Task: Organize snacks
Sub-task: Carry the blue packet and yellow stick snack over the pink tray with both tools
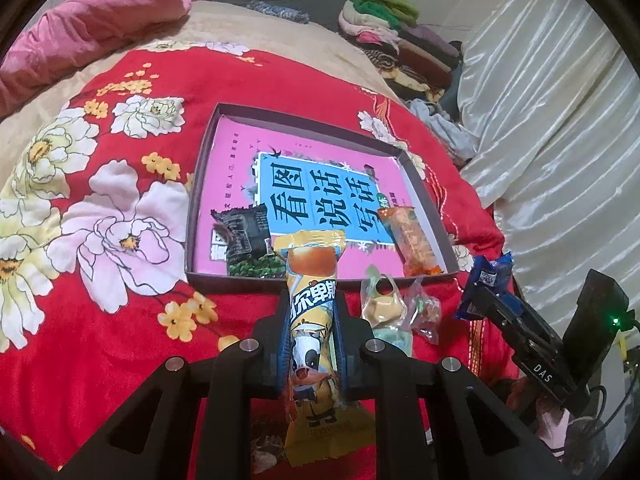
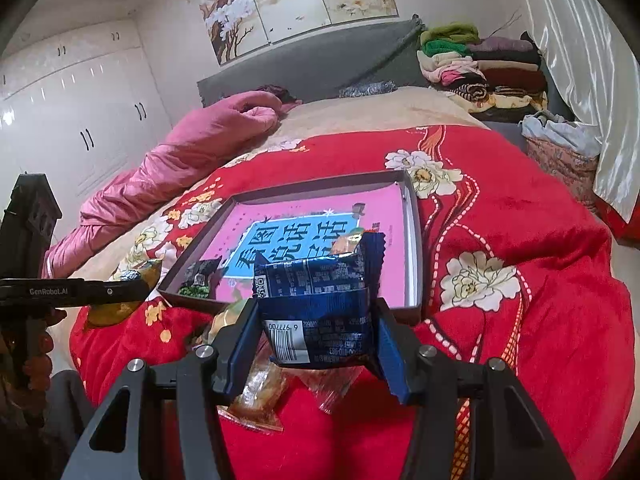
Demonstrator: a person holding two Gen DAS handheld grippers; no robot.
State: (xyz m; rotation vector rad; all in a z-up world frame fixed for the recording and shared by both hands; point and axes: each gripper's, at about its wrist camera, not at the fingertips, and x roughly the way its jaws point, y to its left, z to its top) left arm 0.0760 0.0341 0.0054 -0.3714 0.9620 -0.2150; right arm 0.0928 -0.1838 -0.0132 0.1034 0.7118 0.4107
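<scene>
My left gripper (image 1: pixel 312 304) is shut on a long yellow snack pack (image 1: pixel 314 320) with a cartoon cow, held just before the near rim of the shallow dark tray (image 1: pixel 208 152). The tray has a pink and blue printed bottom and holds a black snack pack (image 1: pixel 246 236) and an orange snack pack (image 1: pixel 412 236). My right gripper (image 2: pixel 316 304) is shut on a dark blue snack pack (image 2: pixel 320 304), held near the tray's front edge (image 2: pixel 414 308). Two clear-wrapped snacks (image 1: pixel 396 308) lie on the red blanket before the tray, and also show under my right gripper (image 2: pixel 260 392).
The tray lies on a red floral blanket (image 1: pixel 120 200) over a bed. A pink quilt (image 2: pixel 192 148) lies at the far left, folded clothes (image 2: pixel 480 68) are stacked at the headboard, and a white curtain (image 1: pixel 560 120) hangs at the right.
</scene>
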